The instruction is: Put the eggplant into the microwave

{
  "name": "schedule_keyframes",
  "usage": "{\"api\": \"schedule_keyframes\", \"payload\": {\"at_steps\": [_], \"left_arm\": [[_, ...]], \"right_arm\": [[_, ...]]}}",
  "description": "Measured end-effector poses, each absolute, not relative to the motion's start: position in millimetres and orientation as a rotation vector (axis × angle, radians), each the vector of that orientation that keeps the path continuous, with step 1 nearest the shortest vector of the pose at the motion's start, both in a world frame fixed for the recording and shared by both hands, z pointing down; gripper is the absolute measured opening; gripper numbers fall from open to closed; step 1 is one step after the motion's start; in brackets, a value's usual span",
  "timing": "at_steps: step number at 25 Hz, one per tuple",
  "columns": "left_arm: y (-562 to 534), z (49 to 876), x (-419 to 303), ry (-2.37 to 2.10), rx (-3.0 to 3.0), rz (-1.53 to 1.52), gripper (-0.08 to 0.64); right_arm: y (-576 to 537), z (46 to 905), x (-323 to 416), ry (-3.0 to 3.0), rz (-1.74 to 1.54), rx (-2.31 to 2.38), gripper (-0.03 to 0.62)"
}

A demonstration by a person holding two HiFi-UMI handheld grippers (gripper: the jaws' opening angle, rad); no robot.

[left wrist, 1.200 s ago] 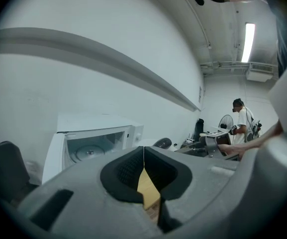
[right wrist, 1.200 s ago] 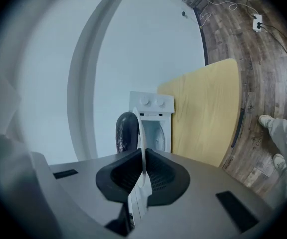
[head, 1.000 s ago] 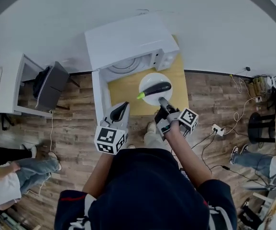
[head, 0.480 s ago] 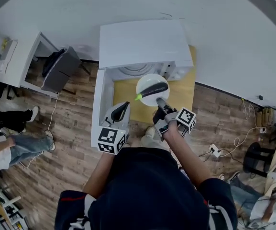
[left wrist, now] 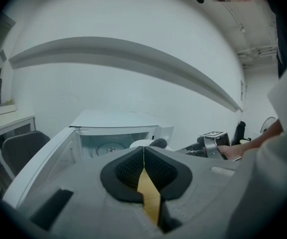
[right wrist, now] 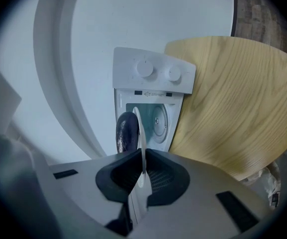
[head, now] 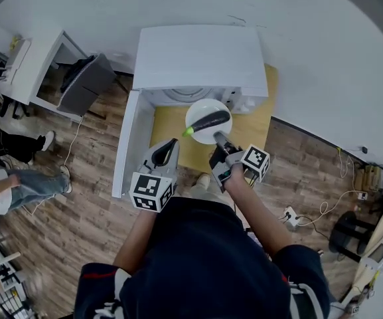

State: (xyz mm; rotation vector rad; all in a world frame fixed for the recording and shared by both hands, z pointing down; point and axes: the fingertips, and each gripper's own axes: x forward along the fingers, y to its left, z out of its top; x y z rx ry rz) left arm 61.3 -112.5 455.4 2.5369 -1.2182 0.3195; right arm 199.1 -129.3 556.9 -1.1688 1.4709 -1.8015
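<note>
A dark purple eggplant (head: 208,119) with a green stem lies on a white plate (head: 198,128). My right gripper (head: 219,138) is shut on the plate's near rim and holds it just in front of the white microwave (head: 201,58). The microwave's door (head: 126,145) hangs open to the left. In the right gripper view the plate (right wrist: 141,133) stands edge-on between the pads, with the eggplant (right wrist: 127,132) left of it and the microwave's cavity (right wrist: 155,121) behind. My left gripper (head: 166,153) is shut and empty, near the open door; its view shows the microwave (left wrist: 113,133) and eggplant (left wrist: 158,143) ahead.
The microwave stands on a light wooden table (head: 251,131). The control panel with two knobs (right wrist: 153,73) is beside the cavity. A white desk (head: 42,65) and a dark chair (head: 85,85) stand at the left. A person's legs (head: 12,188) show at the far left; cables (head: 310,211) lie right.
The plate with the eggplant has moved closer to the microwave's opening, carried by my right gripper. My left gripper has drifted forward a little. Both stay shut.
</note>
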Motion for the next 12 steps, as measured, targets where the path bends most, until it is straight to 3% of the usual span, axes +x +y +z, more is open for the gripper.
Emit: {"api": "schedule_keyframes", "payload": {"at_steps": [12], "left_arm": [[-112,462,60,-1.230,2.517,0.339,0.017]], "right_arm": [[-135,565,185,1.511,-1.841,-1.145,0.025]]}}
